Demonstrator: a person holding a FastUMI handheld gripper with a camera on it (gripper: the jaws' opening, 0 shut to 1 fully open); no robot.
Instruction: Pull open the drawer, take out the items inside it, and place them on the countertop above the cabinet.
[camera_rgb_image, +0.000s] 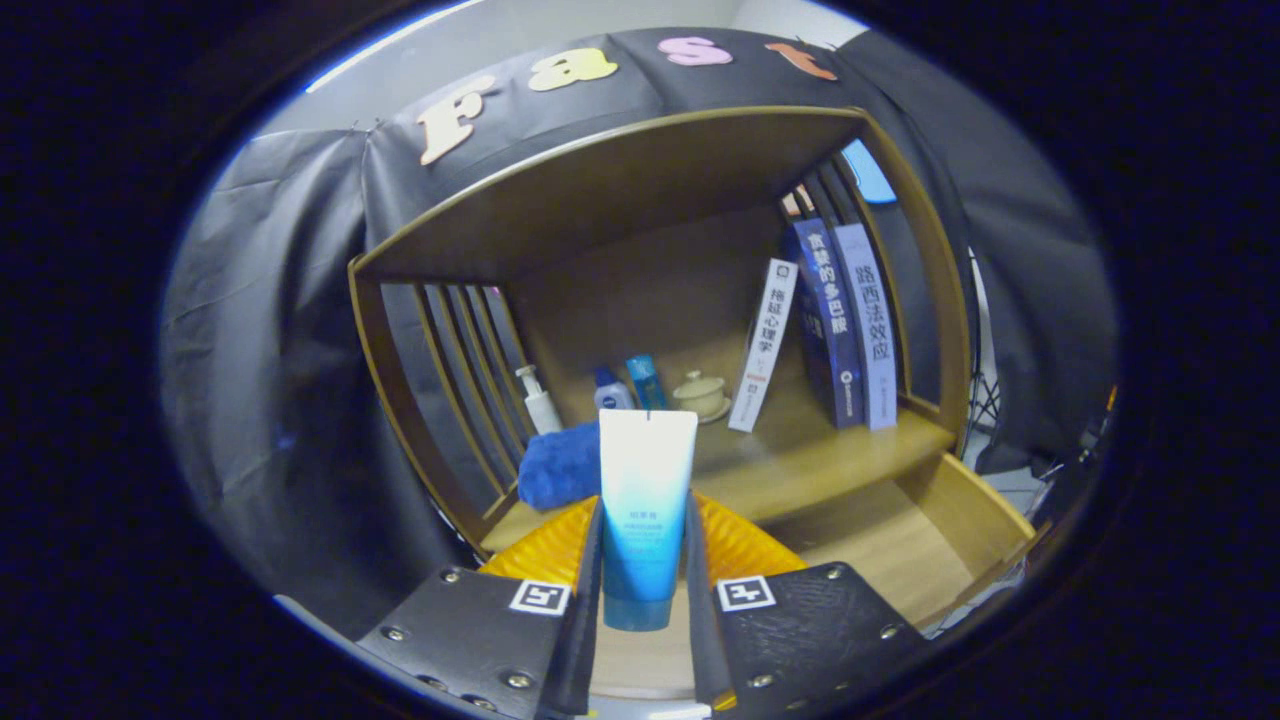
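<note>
Pinching a blue-and-white tube (645, 510) upright, cap down, both fingers (590, 570) press its sides. Below the tube lies an orange dish (745, 545) in the pulled-open drawer (960, 520). Beyond the tube, the counter (800, 450) carries a blue towel (560, 465); placing remains.

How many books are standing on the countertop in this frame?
3 books: a white one leaning just right of the lidded cup, then a dark blue one and a pale one upright by the right slats. Others may be hidden. The fingers clamp a tube.
</note>
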